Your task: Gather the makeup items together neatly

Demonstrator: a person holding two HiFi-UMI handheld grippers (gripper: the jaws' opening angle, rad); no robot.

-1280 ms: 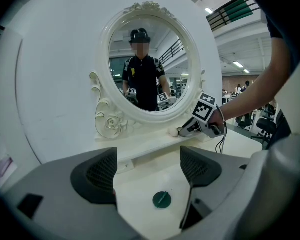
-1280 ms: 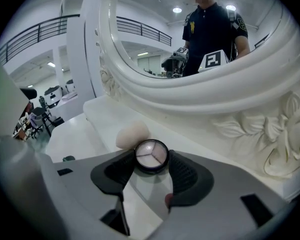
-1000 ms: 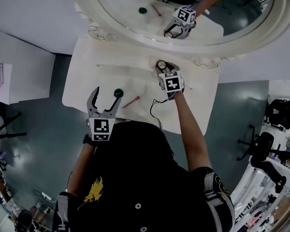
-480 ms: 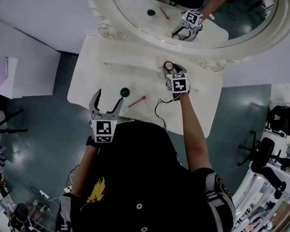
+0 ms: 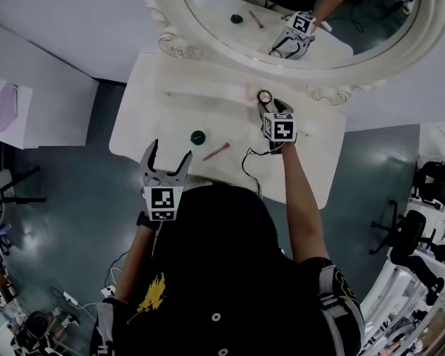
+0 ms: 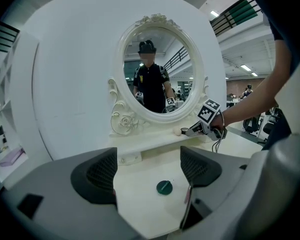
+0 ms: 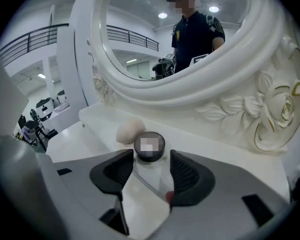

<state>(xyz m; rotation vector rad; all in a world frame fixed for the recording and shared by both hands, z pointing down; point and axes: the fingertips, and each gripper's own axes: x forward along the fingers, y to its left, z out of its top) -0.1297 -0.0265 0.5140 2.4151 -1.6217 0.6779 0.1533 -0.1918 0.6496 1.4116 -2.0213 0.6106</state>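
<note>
Since a second earlier the left gripper (image 5: 170, 150) had drawn back a little from the small dark-green round disc (image 5: 199, 136), so its nearer fingertip no longer sat right beside it; its jaws stood wide apart with nothing between the pads, hovering over the near edge of the cream dressing table (image 5: 144, 110); the disc lay flat on the tabletop ahead of them, and a slim pink-red pencil (image 5: 216, 151) lay just beside the disc, apart from it; the right gripper (image 5: 270, 107) reached to the ledge under the oval mirror in its ornate cream frame (image 6: 122, 121), jaws partly apart; a small round black compact (image 7: 149, 147) sat at their tips, unclamped; a beige egg-shaped sponge (image 7: 130, 131) rested just behind it, close against it.
</note>
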